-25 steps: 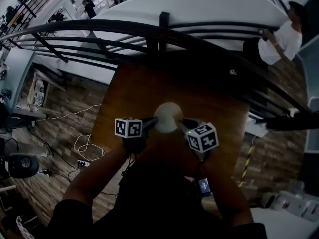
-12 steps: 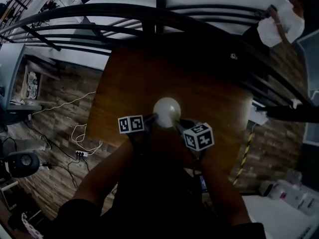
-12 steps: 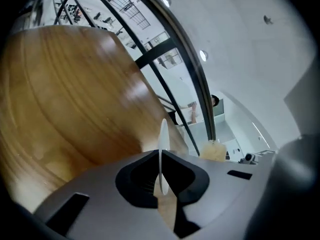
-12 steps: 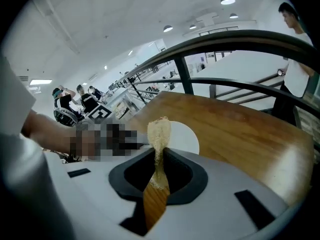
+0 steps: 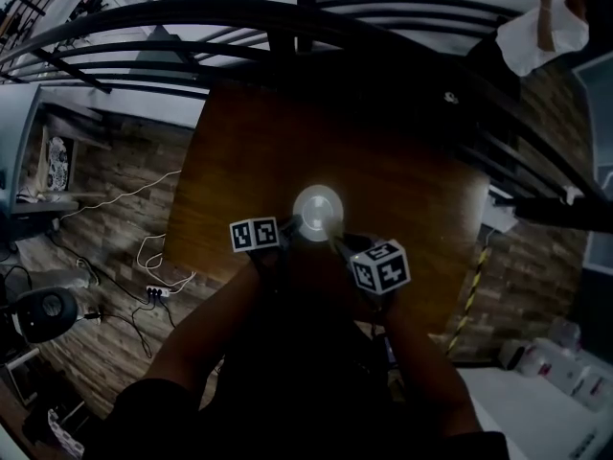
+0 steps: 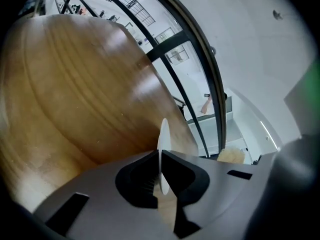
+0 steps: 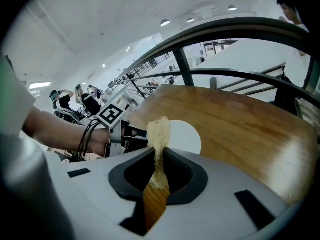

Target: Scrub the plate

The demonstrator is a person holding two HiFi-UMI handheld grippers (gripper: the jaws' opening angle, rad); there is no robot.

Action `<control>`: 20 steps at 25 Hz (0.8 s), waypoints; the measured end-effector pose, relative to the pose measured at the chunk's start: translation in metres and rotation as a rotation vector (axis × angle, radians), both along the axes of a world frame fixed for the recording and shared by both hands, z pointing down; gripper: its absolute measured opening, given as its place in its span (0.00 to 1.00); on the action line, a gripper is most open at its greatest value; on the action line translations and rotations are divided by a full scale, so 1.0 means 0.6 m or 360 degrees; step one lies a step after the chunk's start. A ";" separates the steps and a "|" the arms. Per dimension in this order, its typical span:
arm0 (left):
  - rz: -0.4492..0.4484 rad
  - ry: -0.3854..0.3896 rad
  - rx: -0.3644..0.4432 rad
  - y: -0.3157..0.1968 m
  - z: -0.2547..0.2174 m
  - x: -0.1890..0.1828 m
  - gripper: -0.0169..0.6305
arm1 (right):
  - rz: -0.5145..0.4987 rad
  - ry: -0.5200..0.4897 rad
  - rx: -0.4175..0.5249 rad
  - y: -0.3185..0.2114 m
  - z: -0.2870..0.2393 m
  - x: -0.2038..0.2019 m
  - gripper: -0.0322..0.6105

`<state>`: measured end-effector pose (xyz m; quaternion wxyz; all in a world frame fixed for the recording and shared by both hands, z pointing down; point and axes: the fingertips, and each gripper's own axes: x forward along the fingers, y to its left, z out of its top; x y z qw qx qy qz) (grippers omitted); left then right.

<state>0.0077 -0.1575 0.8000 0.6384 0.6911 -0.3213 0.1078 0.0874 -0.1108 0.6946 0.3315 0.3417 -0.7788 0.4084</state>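
Observation:
A small white plate (image 5: 318,211) is held above the brown wooden table (image 5: 402,190). My left gripper (image 5: 287,228) is shut on its rim; in the left gripper view the plate (image 6: 163,156) shows edge-on between the closed jaws. My right gripper (image 5: 337,245) is shut on a tan scrub sponge (image 7: 158,134), which stands up from the jaws just in front of the plate (image 7: 185,138). The left gripper (image 7: 127,136) with its marker cube shows to the left in the right gripper view. Whether the sponge touches the plate I cannot tell.
A dark curved railing (image 5: 287,27) runs behind the table's far edge. Cables and a power strip (image 5: 153,293) lie on the wood floor at left. A person in white (image 5: 541,27) stands at upper right. White containers (image 5: 565,372) sit at lower right.
Both grippers and the plate have shifted slightly; the plate now faces the head camera more flatly, showing its ring. The person at the upper right has raised an arm.

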 end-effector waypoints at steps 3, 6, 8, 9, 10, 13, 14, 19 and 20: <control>0.0024 -0.0058 -0.0009 -0.003 0.011 -0.001 0.06 | -0.0003 -0.0009 -0.0017 0.000 0.000 0.000 0.13; 0.0086 -0.0179 0.0015 -0.006 0.022 -0.003 0.08 | -0.0010 -0.0017 -0.0034 0.003 0.003 0.003 0.13; 0.0157 -0.0301 0.0057 -0.008 0.028 -0.005 0.10 | -0.0015 -0.0032 -0.0051 0.010 0.003 0.004 0.13; 0.0179 -0.0344 0.0063 -0.008 0.032 -0.005 0.11 | -0.0019 -0.0038 -0.0059 0.014 0.003 0.004 0.13; 0.0191 -0.0372 0.0057 -0.007 0.036 -0.006 0.12 | -0.0023 -0.0042 -0.0064 0.019 0.002 0.003 0.13; 0.0216 -0.0440 0.0039 -0.007 0.050 -0.012 0.16 | -0.0027 -0.0052 -0.0065 0.028 0.000 -0.001 0.13; 0.0226 -0.0464 0.0043 -0.008 0.054 -0.015 0.17 | -0.0025 -0.0054 -0.0061 0.029 -0.002 -0.002 0.13; 0.0298 -0.0612 0.0071 -0.013 0.067 -0.026 0.20 | -0.0004 -0.0066 -0.0039 0.030 -0.011 0.004 0.13; 0.0319 -0.0646 0.0090 -0.014 0.067 -0.028 0.20 | 0.0002 -0.0067 -0.0035 0.031 -0.013 0.006 0.13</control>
